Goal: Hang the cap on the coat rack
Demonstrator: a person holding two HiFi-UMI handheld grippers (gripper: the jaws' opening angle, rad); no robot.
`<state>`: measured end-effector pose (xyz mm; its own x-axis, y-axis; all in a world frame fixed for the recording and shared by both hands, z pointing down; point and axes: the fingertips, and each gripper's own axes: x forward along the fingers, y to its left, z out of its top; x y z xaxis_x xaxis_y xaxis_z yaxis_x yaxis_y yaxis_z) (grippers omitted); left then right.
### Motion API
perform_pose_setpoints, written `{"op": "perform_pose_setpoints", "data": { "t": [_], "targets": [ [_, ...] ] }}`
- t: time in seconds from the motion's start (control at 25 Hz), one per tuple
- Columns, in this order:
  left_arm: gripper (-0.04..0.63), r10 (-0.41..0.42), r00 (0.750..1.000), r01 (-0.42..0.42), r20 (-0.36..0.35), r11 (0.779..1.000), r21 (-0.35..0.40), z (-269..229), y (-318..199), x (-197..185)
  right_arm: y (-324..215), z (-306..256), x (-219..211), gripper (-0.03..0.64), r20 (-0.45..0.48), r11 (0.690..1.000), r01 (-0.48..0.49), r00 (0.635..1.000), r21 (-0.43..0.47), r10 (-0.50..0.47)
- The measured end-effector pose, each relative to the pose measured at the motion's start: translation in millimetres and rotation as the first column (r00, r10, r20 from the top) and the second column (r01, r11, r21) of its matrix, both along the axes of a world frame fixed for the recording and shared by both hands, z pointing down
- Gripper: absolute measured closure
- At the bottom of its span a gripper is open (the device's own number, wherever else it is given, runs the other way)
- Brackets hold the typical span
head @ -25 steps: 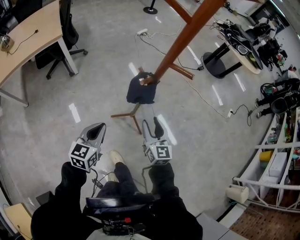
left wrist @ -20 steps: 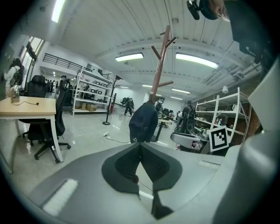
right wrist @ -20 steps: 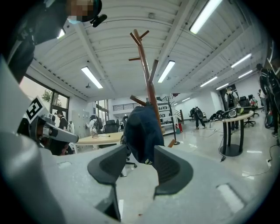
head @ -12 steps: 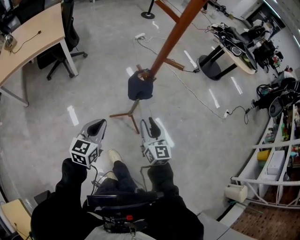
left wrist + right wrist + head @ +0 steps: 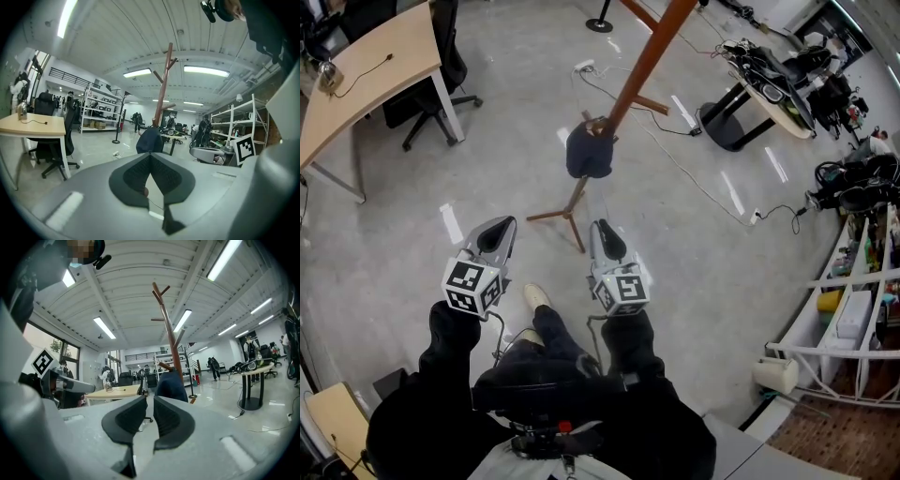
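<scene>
The dark blue cap (image 5: 589,155) hangs on a low peg of the brown wooden coat rack (image 5: 642,61), free of both grippers. My left gripper (image 5: 499,230) is shut and empty, well short of the rack and to its left. My right gripper (image 5: 605,234) sits below the cap, apart from it; its jaws have just been closing, with a thin gap left and nothing between them. In the left gripper view the cap (image 5: 150,139) shows beyond the closed jaw tips (image 5: 150,157). In the right gripper view the cap (image 5: 171,385) hangs just past the jaws (image 5: 150,401).
The rack's spread feet (image 5: 567,216) stand on the shiny grey floor. A wooden desk (image 5: 366,70) and office chair (image 5: 441,66) are at the far left. A cluttered round table (image 5: 769,89), floor cables (image 5: 694,178) and white shelving (image 5: 853,319) fill the right.
Both grippers have drawn back from the rack, and the cap now sits farther off on its peg. The right gripper's jaws have narrowed from wide open to nearly together.
</scene>
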<state>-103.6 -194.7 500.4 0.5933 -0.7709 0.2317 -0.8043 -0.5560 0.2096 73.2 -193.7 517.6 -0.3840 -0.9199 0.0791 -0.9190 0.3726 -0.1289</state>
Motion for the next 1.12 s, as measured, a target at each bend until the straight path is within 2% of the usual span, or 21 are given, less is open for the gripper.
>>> {"op": "perform_pose_setpoints", "data": {
  "t": [0.28,0.52,1.12],
  "targets": [
    [0.592,-0.035,0.999,0.035,-0.002,0.999,0.018,-17.4,25.0,-16.8,19.0,-19.3,-15.5,0.598,0.004,1.000,0.021,1.000,0.004,-0.021],
    [0.592,-0.050,0.996,0.044,0.070,0.996,0.077,-28.8,52.3,-22.2,41.1,-27.3,-30.0,0.612,0.017,0.999,0.050,0.999,-0.008,-0.050],
    [0.592,-0.059,0.997,0.052,0.053,0.989,0.137,-59.8,127.5,-19.0,114.6,-58.1,-31.9,0.614,0.006,0.997,0.073,0.997,0.025,-0.073]
  ]
}}
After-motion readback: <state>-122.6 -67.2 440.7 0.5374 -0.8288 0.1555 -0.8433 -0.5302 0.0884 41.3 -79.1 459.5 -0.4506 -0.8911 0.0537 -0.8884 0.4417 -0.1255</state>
